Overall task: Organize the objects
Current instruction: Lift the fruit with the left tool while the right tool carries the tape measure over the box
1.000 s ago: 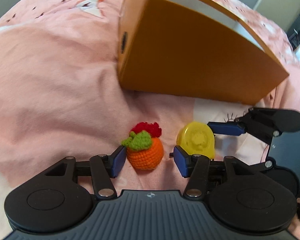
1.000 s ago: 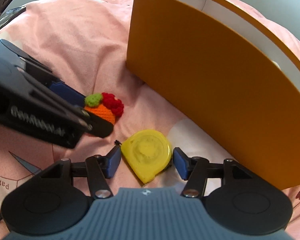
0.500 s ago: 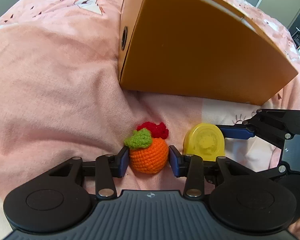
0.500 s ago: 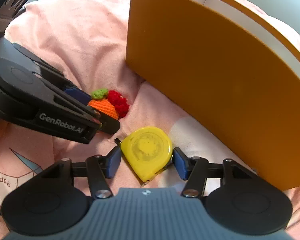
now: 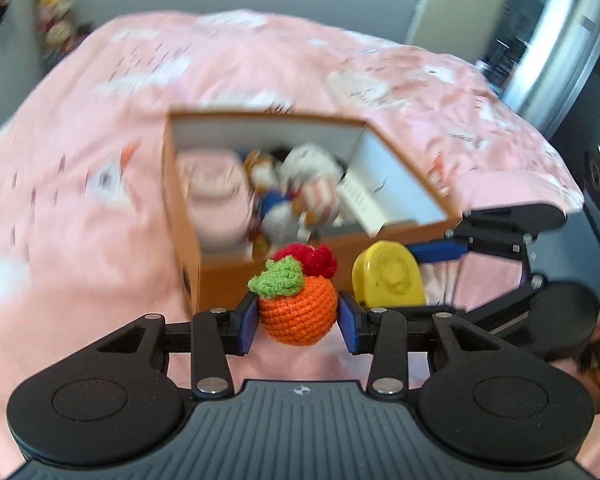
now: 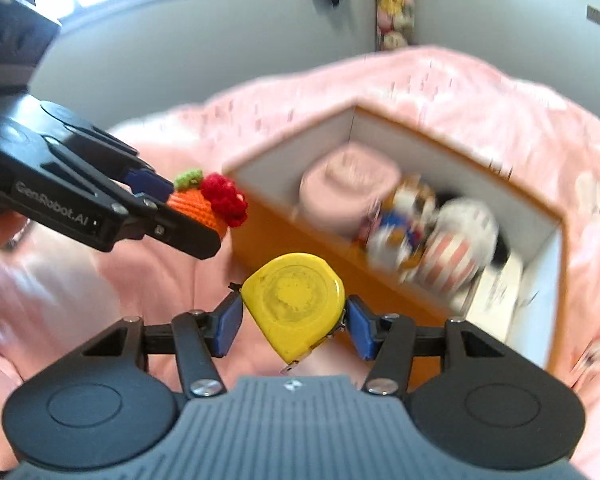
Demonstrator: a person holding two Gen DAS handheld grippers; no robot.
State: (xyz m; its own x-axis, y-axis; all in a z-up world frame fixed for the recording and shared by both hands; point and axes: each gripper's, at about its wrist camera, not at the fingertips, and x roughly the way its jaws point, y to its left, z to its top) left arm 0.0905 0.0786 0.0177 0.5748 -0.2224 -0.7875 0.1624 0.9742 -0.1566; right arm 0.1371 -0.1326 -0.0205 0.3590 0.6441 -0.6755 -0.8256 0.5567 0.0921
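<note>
Both grippers have risen off the pink bedspread (image 5: pixel 80 208) since the earlier frames, each now carrying its object above the open orange box (image 5: pixel 188 248), whose interior we now see. We find the left gripper (image 5: pixel 298 322) clamped on the crocheted orange fruit (image 5: pixel 298 312), a soft knitted ball with a green leaf and red tuft. We find the right gripper (image 6: pixel 294 322) clamped on the yellow tape measure (image 6: pixel 296 300), a hard, glossy case. The box already holds a pink container (image 6: pixel 348 188) and blurred soft toys (image 6: pixel 432 232). We judge both pickups complete; placing into the box remains.
</note>
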